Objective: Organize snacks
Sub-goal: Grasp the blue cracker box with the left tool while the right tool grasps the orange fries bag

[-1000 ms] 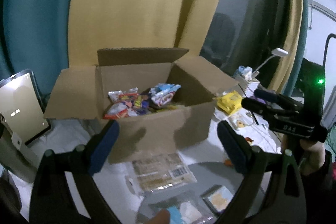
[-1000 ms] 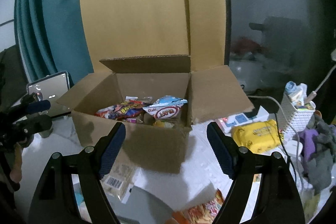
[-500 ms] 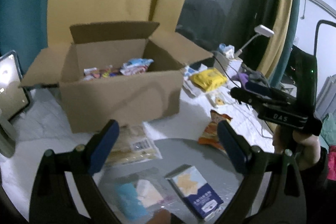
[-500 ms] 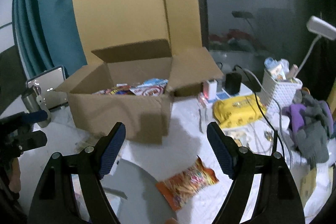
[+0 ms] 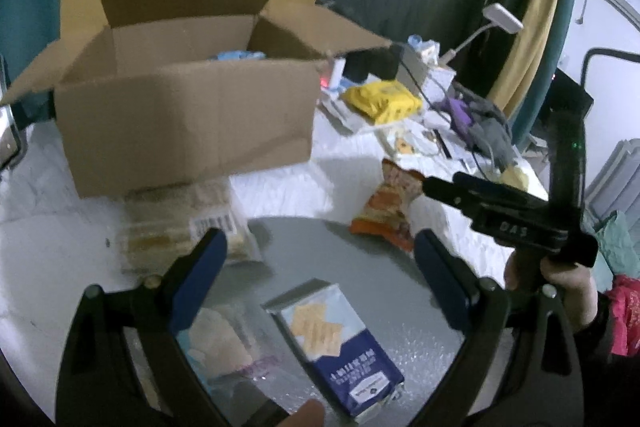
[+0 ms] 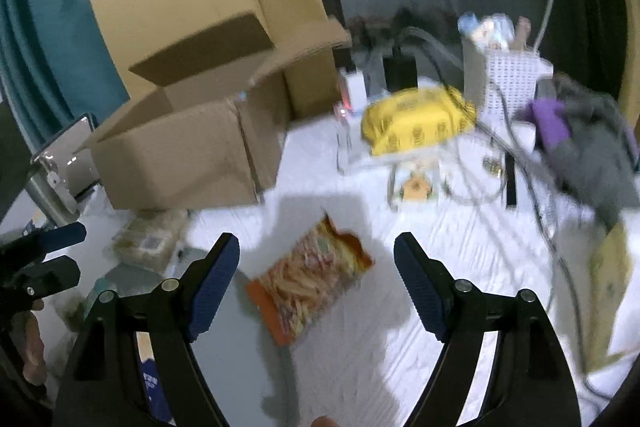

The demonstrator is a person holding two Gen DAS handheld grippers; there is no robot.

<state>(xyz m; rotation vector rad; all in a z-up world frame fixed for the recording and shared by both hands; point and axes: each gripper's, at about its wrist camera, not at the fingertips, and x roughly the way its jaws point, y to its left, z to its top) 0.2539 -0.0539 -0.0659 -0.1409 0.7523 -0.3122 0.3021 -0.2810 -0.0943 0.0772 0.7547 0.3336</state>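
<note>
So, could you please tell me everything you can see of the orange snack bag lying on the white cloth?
The orange snack bag is a glossy foil-like pouch printed with pale stick-shaped snacks. It looks sealed and lies flat, diagonally, on the white cloth, its lower corner reaching the grey mat. It sits ahead of the open right gripper, untouched, right of the cardboard box.

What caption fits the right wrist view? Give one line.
Open right gripper hovers above orange crinkled snack bag on white cloth, brown cardboard box behind.
</note>
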